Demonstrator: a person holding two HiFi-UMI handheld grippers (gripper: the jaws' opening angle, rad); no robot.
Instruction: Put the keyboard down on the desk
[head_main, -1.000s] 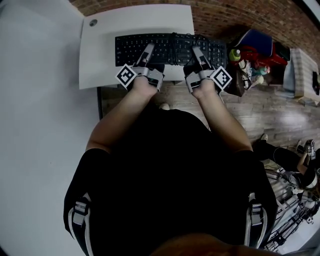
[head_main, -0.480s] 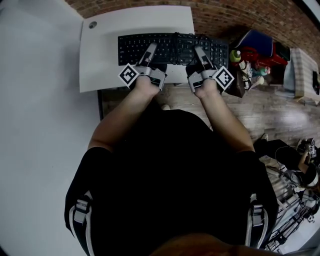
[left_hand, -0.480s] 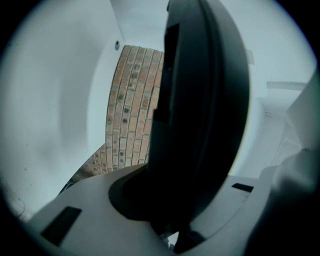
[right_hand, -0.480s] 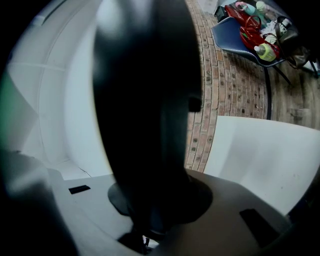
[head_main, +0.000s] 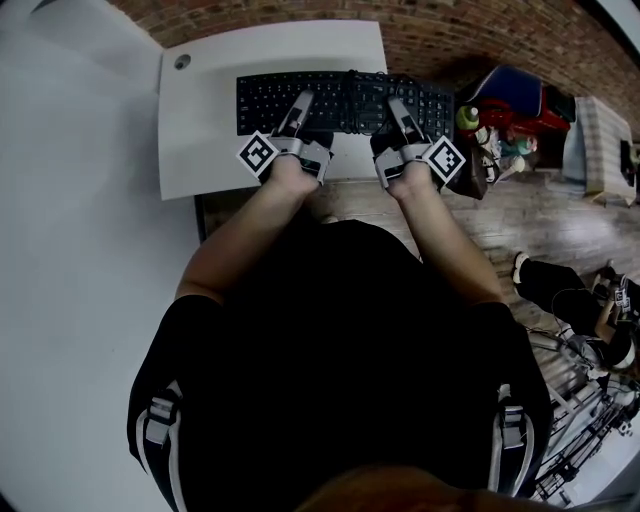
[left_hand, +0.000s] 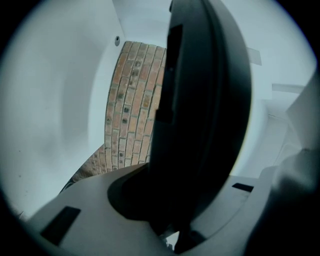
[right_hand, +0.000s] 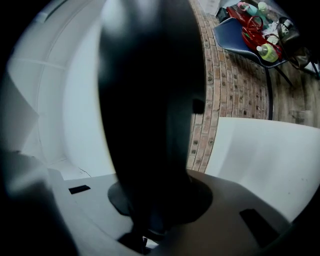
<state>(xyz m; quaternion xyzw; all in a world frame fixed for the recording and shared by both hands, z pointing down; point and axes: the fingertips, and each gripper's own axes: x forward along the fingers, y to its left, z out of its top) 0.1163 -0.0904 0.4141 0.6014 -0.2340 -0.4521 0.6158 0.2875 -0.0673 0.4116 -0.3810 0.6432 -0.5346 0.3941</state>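
Keyboard: the black keyboard (head_main: 345, 98) lies level over the far half of the white desk (head_main: 200, 135), long side across the view. Its right end juts past the desk's right edge. Whether it rests fully on the top cannot be told.
Left gripper: the left gripper (head_main: 300, 103) reaches over the keyboard's near edge, left of middle. Its jaws are clamped on that edge and have just eased a little wider. Its own view shows the dark slab edge-on, filling the gap.
Right gripper: the right gripper (head_main: 396, 104) is closed the same way on the near edge, right of middle.
Pose: both grippers point away from the body, nearly level, tips slightly raised, side by side and roughly parallel. The marker cubes face outward, left cube (head_main: 257, 154) and right cube (head_main: 443, 157).
Arms: the left forearm (head_main: 240, 235) and right forearm (head_main: 445, 235) stretch forward from the torso, bare, converging slightly toward the keyboard.
Surroundings: a brick wall (head_main: 450, 30) stands behind the desk, and a chair piled with clutter (head_main: 510, 100) stands at the right.
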